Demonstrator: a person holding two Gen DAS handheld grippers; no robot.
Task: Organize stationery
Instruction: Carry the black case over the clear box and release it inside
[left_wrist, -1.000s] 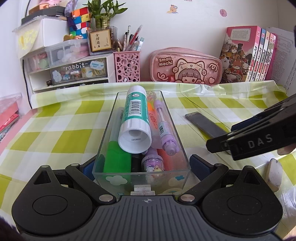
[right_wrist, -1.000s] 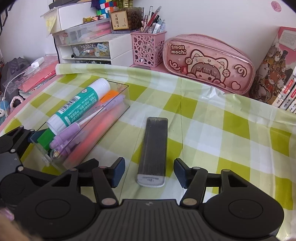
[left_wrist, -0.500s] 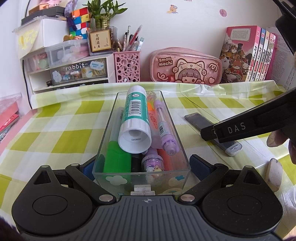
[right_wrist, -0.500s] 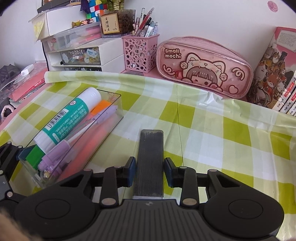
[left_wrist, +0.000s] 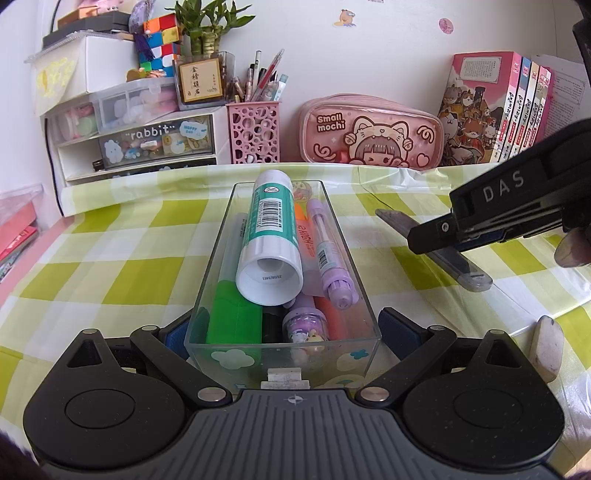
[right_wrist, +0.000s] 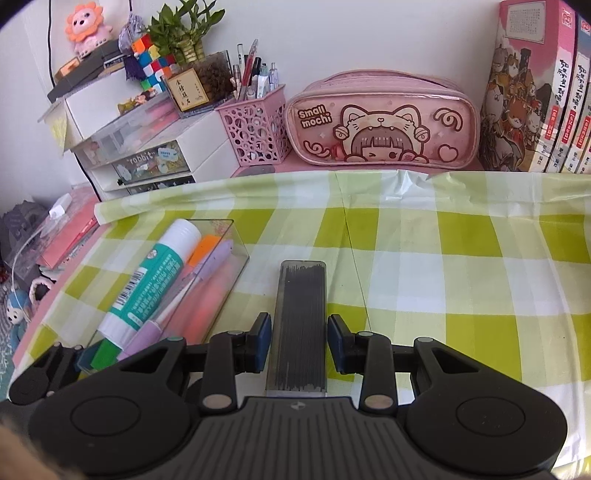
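A clear plastic box (left_wrist: 282, 347) holds a green-and-white glue stick (left_wrist: 271, 236), a purple pen (left_wrist: 328, 254), orange and green markers. My left gripper (left_wrist: 284, 328) is shut on the box's near end. The box also shows in the right wrist view (right_wrist: 225, 258). My right gripper (right_wrist: 299, 341) is shut on a dark flat case of pencil leads (right_wrist: 301, 325) and holds it above the checked cloth. The case tilts in the left wrist view (left_wrist: 436, 247), to the right of the box.
A pink pencil pouch (left_wrist: 371, 134), a pink pen holder (left_wrist: 253, 131), a white drawer unit (left_wrist: 136, 147) and books (left_wrist: 495, 107) line the back wall. A white eraser (left_wrist: 546, 347) lies at the right on the green checked cloth (right_wrist: 443, 277).
My right gripper closed on the lead case and lifted it off the cloth. The left gripper and the box have not moved.
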